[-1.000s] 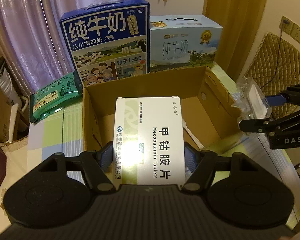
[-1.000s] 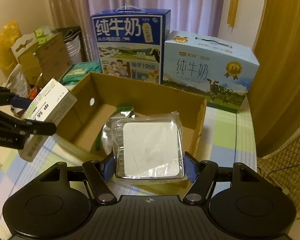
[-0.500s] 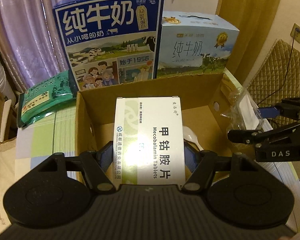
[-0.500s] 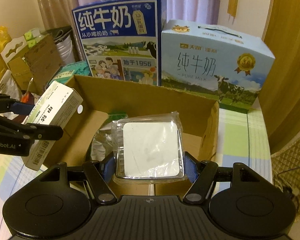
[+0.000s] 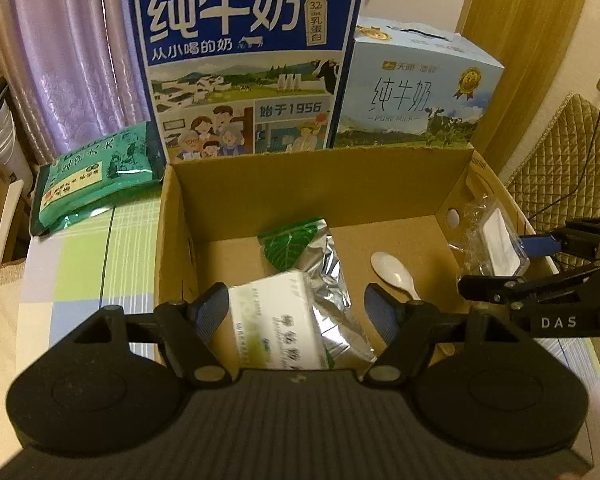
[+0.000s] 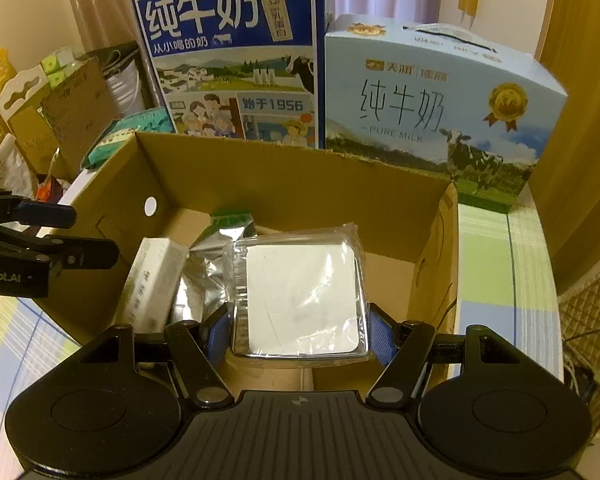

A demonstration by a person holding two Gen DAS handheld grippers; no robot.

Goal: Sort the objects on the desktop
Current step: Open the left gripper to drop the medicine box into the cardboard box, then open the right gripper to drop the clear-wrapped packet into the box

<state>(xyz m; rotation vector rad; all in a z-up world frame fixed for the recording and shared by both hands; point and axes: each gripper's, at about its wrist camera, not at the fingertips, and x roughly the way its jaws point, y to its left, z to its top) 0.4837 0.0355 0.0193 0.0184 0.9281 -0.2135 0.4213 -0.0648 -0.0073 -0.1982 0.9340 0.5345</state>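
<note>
Release done: left gripper (image 5: 298, 312) now gapes, white tablet carton (image 5: 276, 320) dropped into brown cardboard box (image 5: 320, 184); right gripper (image 6: 298, 332) clamps plastic-wrapped white square pack (image 6: 300, 300), 1 left

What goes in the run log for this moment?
left claw open | white medicine box in cardboard box | right claw holds plastic-wrapped white square

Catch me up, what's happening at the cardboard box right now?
A person is sorting items into the cardboard box with two handheld grippers. The left gripper is open, and the medicine box lies in the carton beside a foil pouch and white spoon. The right gripper holds a plastic-wrapped white pack above the box.
</note>
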